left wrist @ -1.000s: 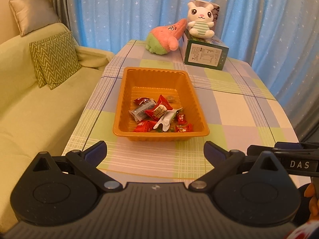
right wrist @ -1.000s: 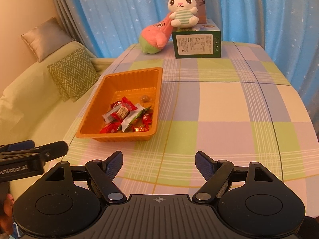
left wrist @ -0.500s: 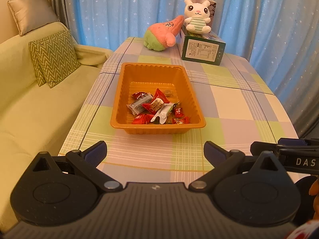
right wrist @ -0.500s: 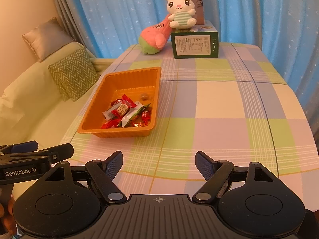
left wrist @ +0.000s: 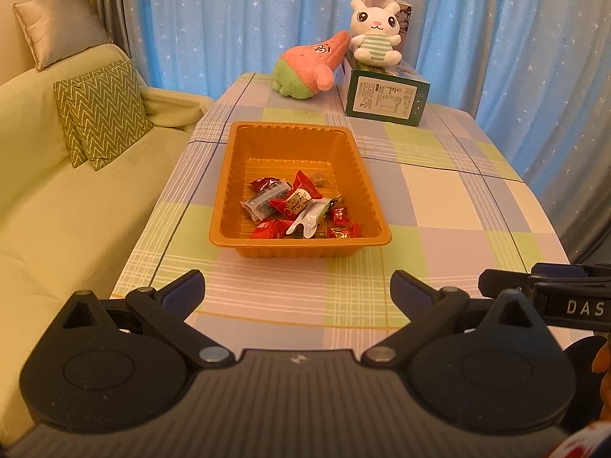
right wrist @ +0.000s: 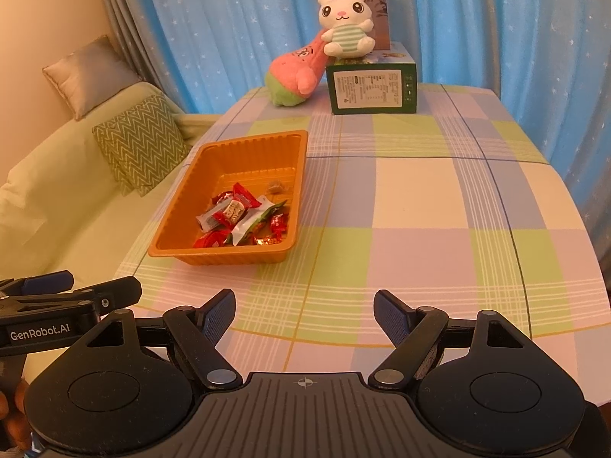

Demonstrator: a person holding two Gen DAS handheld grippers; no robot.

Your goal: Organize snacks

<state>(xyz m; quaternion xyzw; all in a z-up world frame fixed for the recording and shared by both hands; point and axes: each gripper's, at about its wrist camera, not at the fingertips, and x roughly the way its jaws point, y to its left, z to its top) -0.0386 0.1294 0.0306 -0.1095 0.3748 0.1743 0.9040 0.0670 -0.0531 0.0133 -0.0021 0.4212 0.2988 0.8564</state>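
Both claws, left claw and right claw, stand wide apart and empty over the checked surface. Nothing blocks the orange tray at frame centre, holding red and white wrapped snacks. Farther up: green box, bunny plush, pink plush. The tray now looks slightly farther away than a second ago.

Your right claw hangs wide open and empty over the checked worktop; the orange tray of wrapped snacks sits ahead, left.
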